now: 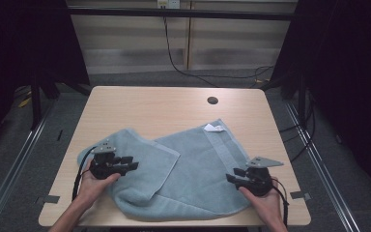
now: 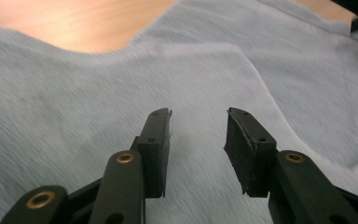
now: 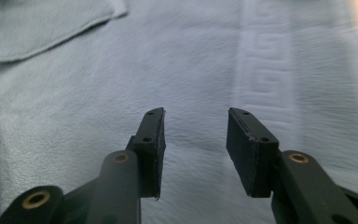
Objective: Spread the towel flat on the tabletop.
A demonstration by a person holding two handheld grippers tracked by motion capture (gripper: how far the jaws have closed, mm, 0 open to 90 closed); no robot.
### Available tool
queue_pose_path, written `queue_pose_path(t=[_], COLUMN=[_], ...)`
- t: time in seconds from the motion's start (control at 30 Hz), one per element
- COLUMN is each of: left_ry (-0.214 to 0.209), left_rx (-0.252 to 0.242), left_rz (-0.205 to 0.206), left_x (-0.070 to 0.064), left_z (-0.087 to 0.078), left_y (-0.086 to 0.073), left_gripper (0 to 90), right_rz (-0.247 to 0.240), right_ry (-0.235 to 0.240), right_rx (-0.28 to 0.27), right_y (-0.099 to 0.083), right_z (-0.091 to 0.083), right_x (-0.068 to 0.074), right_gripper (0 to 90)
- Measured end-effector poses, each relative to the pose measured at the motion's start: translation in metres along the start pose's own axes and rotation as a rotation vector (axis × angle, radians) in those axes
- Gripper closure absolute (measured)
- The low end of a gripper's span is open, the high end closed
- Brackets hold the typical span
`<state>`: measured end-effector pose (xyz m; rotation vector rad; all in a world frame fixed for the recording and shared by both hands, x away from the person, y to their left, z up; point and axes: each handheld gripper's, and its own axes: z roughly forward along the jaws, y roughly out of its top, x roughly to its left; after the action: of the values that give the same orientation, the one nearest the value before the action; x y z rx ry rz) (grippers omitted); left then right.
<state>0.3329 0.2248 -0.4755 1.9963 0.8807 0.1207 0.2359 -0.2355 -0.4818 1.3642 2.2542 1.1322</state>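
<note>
Plainly, both the left gripper (image 1: 125,162) and right gripper (image 1: 235,176) gape over the towel (image 1: 193,164); its white tag (image 1: 213,128) is unreadable.

left gripper (image 1: 134,162) and right gripper (image 1: 232,175), jaws apart, pointing inward

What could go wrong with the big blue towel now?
1. The towel lies rumpled, with one part folded over another, so a gripper might pinch two layers instead of one.
2. The left gripper and the right gripper are both open with nothing between the jaws, so either could shut on air.
3. The towel's near edge lies close to the table front and could slide off if pulled.
</note>
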Motion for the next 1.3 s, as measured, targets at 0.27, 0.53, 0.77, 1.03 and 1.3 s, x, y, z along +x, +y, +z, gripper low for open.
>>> queue_pose_path(t=[0.27,0.53,0.77,1.03,1.3], left_ry=[0.067,0.089,0.082,0.044,-0.052], left_rx=[0.013,0.07,0.07,0.1,0.096], left_rz=[-0.039,-0.003,-0.016,0.025,0.013], left_x=[0.036,0.033,0.028,0.012,-0.017], left_z=[0.013,0.019,0.019,0.021,0.03], left_y=[0.004,-0.011,-0.012,-0.011,-0.015], left_gripper=[62.0,62.5,56.6,50.1,51.6], right_rz=[-0.046,-0.083,-0.042,-0.004,0.006], right_ry=[0.084,0.061,0.058,0.026,-0.025], right_rx=[0.051,0.086,0.066,0.06,0.049], right_y=[0.003,-0.005,0.008,0.037,0.052], right_z=[0.017,0.025,0.037,0.062,0.073], right_x=[0.022,0.024,-0.001,-0.04,-0.077], right_gripper=[52.2,55.4,59.2,56.2,56.2])
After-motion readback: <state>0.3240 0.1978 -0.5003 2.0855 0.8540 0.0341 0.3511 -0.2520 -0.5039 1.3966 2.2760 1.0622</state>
